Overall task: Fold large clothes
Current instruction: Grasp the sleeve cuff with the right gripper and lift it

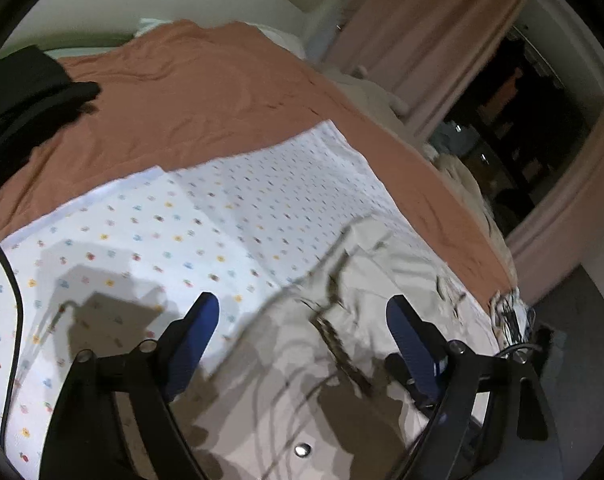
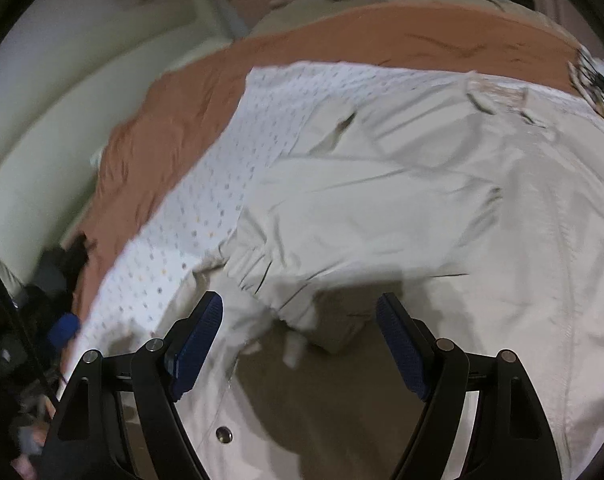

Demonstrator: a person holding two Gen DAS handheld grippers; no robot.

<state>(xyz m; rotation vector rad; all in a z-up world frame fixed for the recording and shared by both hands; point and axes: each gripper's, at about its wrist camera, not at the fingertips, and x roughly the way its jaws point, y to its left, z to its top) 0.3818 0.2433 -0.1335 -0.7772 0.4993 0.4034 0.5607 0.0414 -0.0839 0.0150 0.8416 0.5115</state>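
Observation:
A cream jacket (image 2: pixel 401 208) with snap buttons lies spread on a white dotted sheet (image 1: pixel 190 232) over a bed. In the left wrist view the cream jacket (image 1: pixel 361 320) fills the lower right, its zipper edge running down the middle. My left gripper (image 1: pixel 302 304) hovers over that edge with its blue pads wide apart and nothing pressed between them. My right gripper (image 2: pixel 300 304) stands open above a gathered cuff or hem of the jacket, pads clear of the cloth.
An orange bedspread (image 1: pixel 190 92) covers the bed under the dotted sheet (image 2: pixel 206 184). Dark clothing (image 1: pixel 26 96) lies at the far left. A pink curtain (image 1: pixel 429 28) and a dark window stand past the bed's right edge. Clutter lies on the floor (image 2: pixel 34 308).

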